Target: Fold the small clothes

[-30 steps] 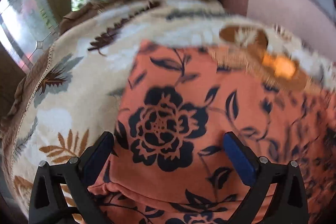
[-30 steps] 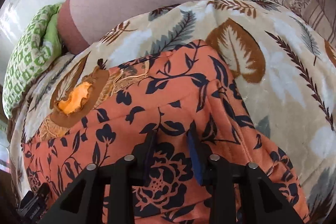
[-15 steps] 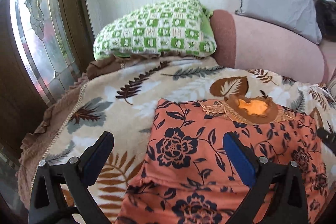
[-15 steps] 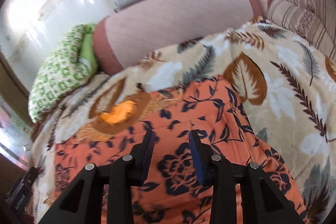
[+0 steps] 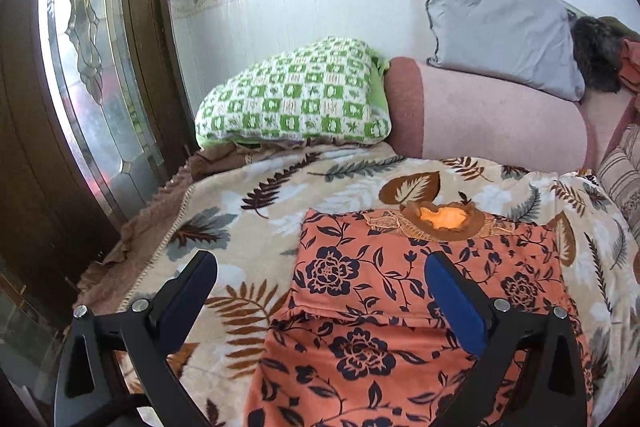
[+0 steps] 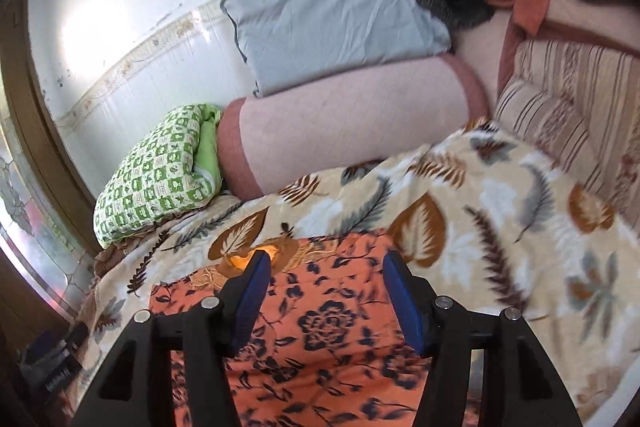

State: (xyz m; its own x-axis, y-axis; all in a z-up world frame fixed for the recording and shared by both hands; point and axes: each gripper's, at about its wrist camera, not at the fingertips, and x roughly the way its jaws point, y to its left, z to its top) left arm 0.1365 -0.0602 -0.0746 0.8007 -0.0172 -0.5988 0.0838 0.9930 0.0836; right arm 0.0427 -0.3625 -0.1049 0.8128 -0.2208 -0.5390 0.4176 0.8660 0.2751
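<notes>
An orange garment with dark blue flowers (image 5: pixel 384 307) lies folded on a leaf-print blanket (image 5: pixel 280 195); its brown embroidered neckline (image 5: pixel 444 219) is at the far edge. It also shows in the right wrist view (image 6: pixel 320 331). My left gripper (image 5: pixel 320 279) is open and empty, raised above the garment's left edge. My right gripper (image 6: pixel 326 267) is open and empty, raised above the garment's far right part.
A green checked pillow (image 5: pixel 296 99), a pink bolster (image 5: pixel 492 119) and a grey cushion (image 5: pixel 500 27) line the back wall. A striped cushion (image 6: pixel 568 99) stands at the right. A wooden door with patterned glass (image 5: pixel 80 67) is at the left.
Both grippers have lifted up and back from the garment. The right gripper was nearly closed on the cloth and has opened and let go. The left stayed open.
</notes>
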